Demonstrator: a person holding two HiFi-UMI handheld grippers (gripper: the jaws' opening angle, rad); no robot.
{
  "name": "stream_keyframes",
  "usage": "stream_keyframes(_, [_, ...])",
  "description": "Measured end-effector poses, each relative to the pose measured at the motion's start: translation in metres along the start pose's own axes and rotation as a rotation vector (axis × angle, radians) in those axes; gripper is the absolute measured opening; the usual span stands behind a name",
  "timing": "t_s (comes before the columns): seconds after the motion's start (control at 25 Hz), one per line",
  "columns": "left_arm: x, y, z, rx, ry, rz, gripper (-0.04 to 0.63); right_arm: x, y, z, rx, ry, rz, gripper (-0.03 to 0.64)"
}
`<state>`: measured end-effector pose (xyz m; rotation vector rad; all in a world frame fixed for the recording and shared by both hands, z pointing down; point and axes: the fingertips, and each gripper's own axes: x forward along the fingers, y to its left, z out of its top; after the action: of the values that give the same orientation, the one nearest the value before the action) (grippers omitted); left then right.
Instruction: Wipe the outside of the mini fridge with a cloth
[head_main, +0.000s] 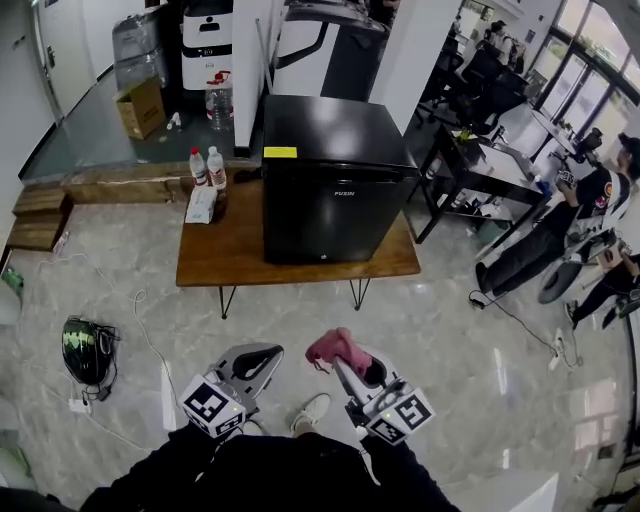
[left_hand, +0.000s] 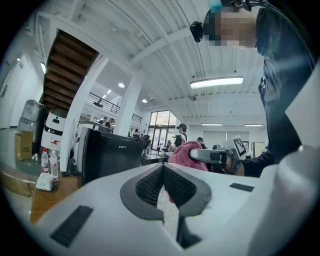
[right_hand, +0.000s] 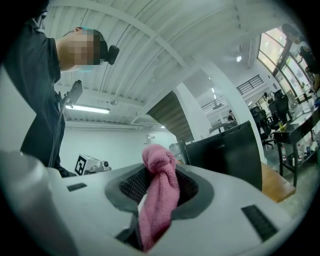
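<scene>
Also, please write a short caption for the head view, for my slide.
Person faces a black mini fridge on a wooden table; right tongs shut on a pink cloth, left tongs empty.

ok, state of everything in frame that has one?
fridge: door shut, upright on the table
cloth: bunched, clamped in the right jaws, clear of the fridge
right gripper: jaws shut on the cloth
left gripper: jaws shut, nothing between them
bottles: upright, capped, on the table left of the fridge
</scene>
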<state>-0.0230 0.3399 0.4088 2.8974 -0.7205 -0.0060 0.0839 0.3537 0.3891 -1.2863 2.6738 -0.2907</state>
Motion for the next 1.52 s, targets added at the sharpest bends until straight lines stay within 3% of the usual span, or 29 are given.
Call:
stream_keyframes(0.2, [0.061,0.015,0.021,0.041,0.014,0.059,0.006,0.002,-0.062,0.026,-0.017,-0.023,0.034,0.121])
stream_keyframes(0.36, [0.102,0.022,0.053,0.076,-0.038,0.119,0.006,0.002,-0.099,0.055,-0.056,-0.033,0.106,0.121])
stream_keyframes(0.48, [0.123,0.031,0.075,0.096,-0.057,0.167,0.006,0.007,-0.115,0.079,-0.082,-0.05,0.176,0.121])
stream_keyframes(0.68, [0.146,0.058,0.097,0.067,-0.033,0.233,0.006,0.033,-0.134,0.114,-0.13,-0.07,0.237,0.121])
stream_keyframes(0.88, [0.154,0.097,0.133,0.16,-0.041,0.283,0.006,0.078,-0.151,0.154,-0.182,-0.089,0.263,0.121])
stream_keyframes(1.12, [0.159,0.169,0.201,0.263,-0.099,0.324,0.006,0.157,-0.167,0.216,-0.24,-0.082,0.298,0.123])
stream_keyframes(1.28, [0.16,0.235,0.244,0.295,-0.158,0.33,0.006,0.221,-0.18,0.245,-0.285,-0.033,0.293,0.123])
stream_keyframes(1.52, [0.183,0.348,0.279,0.307,-0.181,0.285,0.006,0.332,-0.216,0.266,-0.371,0.078,0.267,0.123])
